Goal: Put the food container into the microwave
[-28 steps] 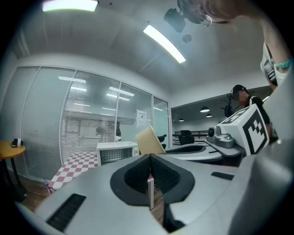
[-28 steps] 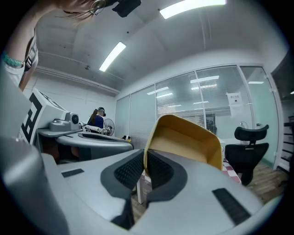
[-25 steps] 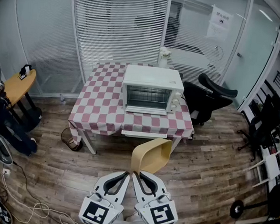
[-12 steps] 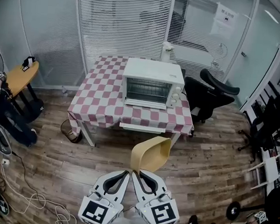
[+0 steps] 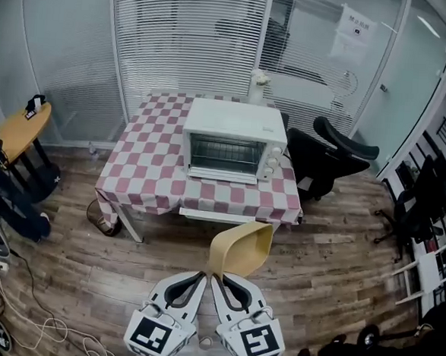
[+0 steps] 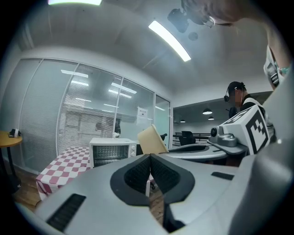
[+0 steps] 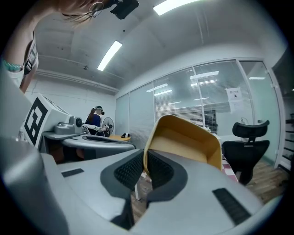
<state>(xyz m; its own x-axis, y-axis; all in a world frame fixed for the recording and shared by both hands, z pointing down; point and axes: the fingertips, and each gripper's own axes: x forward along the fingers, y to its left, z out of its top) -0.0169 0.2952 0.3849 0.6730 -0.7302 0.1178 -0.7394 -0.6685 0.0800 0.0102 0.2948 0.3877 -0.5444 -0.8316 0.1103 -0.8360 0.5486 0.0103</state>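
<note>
Above the floor (image 5: 338, 273), the right gripper (image 5: 217, 276) pinches the food container (image 5: 241, 247); the left gripper (image 5: 202, 275) is closed, empty. The microwave (image 5: 233, 140) ahead has its door shut.

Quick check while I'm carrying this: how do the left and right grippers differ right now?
The right gripper is shut on the wall of the yellow container; the left gripper is shut on nothing. The container rises straight from the right gripper's jaws, but it shows beyond and to the right of the left gripper's tips. Shared: both sit side by side, aimed toward the table with the microwave.
</note>
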